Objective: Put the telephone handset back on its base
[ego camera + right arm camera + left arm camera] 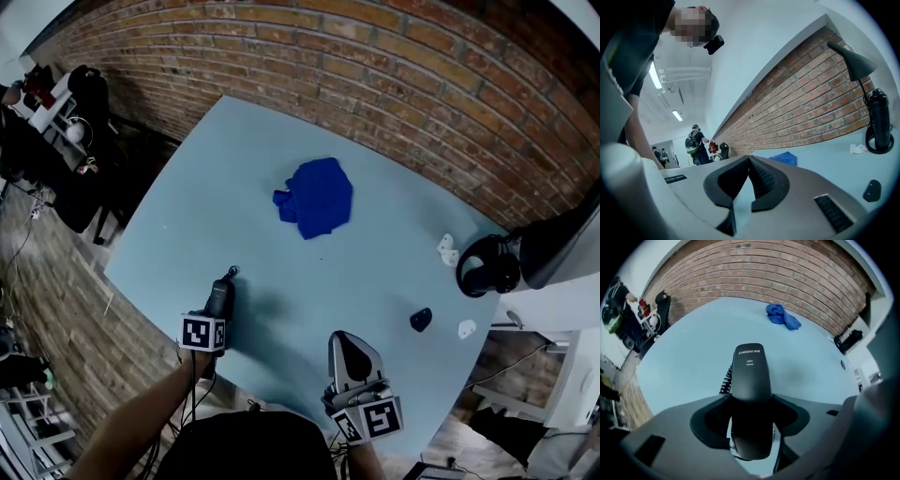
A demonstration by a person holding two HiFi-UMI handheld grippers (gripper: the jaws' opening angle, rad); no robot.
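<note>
left tool clenched on the handset, nose-down just over the surface. right tool closed, empty. no base in any view. risks: coiled cord snags or tugs, and the handset pivots in the grip.

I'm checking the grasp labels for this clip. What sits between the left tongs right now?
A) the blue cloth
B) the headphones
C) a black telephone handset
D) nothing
C: the left gripper view shows the left tongs clamped on the handset, its coiled cord trailing beside it, while the blue cloth lies far off on the table.
</note>
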